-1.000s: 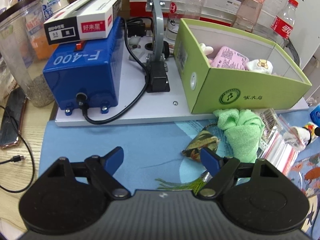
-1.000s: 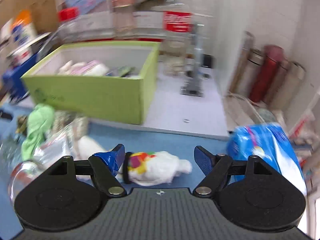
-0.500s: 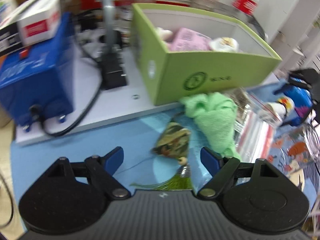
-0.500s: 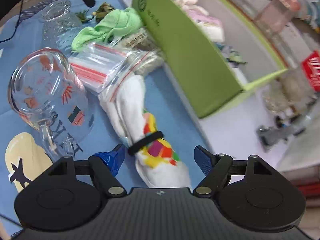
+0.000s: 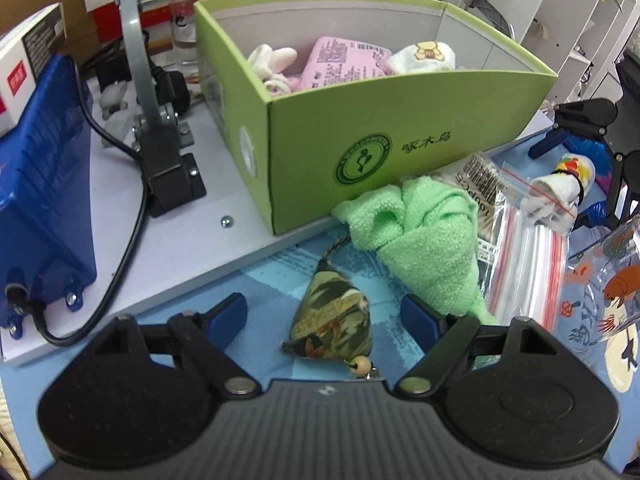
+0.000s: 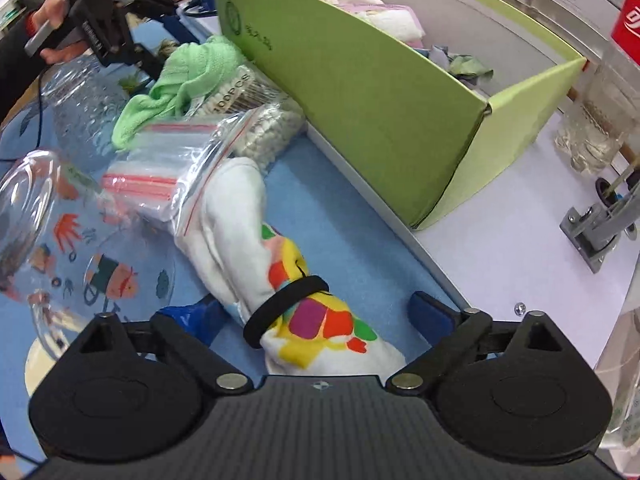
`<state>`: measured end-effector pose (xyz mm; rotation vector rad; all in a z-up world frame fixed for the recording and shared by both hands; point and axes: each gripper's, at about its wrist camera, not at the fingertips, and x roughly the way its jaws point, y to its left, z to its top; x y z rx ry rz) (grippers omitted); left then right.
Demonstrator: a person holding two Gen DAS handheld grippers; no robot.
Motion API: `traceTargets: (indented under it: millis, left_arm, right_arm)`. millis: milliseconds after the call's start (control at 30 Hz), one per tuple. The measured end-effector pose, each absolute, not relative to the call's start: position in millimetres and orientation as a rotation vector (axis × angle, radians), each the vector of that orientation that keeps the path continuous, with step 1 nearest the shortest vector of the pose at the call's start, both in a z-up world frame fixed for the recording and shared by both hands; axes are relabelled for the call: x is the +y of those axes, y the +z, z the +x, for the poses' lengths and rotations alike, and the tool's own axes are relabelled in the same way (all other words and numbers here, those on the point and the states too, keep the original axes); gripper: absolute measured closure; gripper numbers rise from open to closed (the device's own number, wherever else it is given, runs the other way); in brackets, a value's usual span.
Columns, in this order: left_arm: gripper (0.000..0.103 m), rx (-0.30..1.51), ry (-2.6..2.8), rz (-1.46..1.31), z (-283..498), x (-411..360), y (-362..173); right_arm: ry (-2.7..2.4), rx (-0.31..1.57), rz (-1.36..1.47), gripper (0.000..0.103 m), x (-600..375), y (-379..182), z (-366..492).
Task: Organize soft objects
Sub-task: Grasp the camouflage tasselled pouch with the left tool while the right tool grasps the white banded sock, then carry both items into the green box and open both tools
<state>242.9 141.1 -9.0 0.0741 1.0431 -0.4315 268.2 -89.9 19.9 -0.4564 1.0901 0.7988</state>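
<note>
Some soft things already lie in the green box (image 5: 400, 128), while the camouflage pouch (image 5: 332, 320) sits untouched between the open left gripper's (image 5: 324, 316) jaws and the banded white cloth roll (image 6: 280, 272) between the right gripper's (image 6: 316, 316) opening jaws.

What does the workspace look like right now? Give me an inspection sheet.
Surface: blue mat, white board behind.
Job's things: camouflage pouch, green cloth, banded white cloth roll on mat; green box holds soft items.
Clutter: zip bags, glass mugs.
Grippers: left gripper open astride pouch; right gripper opening around roll.
Cables: black cable from blue unit.
Surroundings: bottles, shelving.
</note>
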Motion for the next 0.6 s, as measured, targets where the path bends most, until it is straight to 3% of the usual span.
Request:
traceTargets:
  millis: [67, 133, 167, 200, 233, 300, 600]
  left_arm:
    - [0.024, 1.035, -0.415, 0.077, 240.3, 139.2, -8.9]
    - [0.050, 1.013, -0.369, 0.110, 237.3, 138.0, -7.6]
    - [0.065, 1.007, -0.348, 0.107, 236.4, 138.6, -6.1]
    - [0.073, 1.012, -0.351, 0.075, 236.9, 140.5, -4.5]
    - [0.073, 1.022, -0.340, 0.036, 237.6, 144.2, -2.7]
    - [0.073, 1.024, -0.306, 0.006, 236.5, 149.6, -0.5]
    - [0.073, 0.899, -0.296, -0.141, 206.3, 187.5, 62.1]
  right_arm:
    - [0.775, 1.116, -0.454, 0.018, -85.5, 18.5, 272.9]
    - [0.733, 1.112, -0.438, 0.023, -81.0, 19.5, 271.0]
    - [0.728, 1.090, -0.431, 0.033, -80.0, 20.9, 267.0]
    - [0.731, 1.075, -0.415, 0.056, -78.6, 23.4, 262.5]
    - [0.715, 1.061, -0.395, 0.071, -77.5, 26.6, 258.3]
    - [0.676, 1.046, -0.415, 0.080, -73.4, 27.9, 250.9]
    - [0.439, 0.937, -0.289, 0.081, -116.2, 80.4, 212.1]
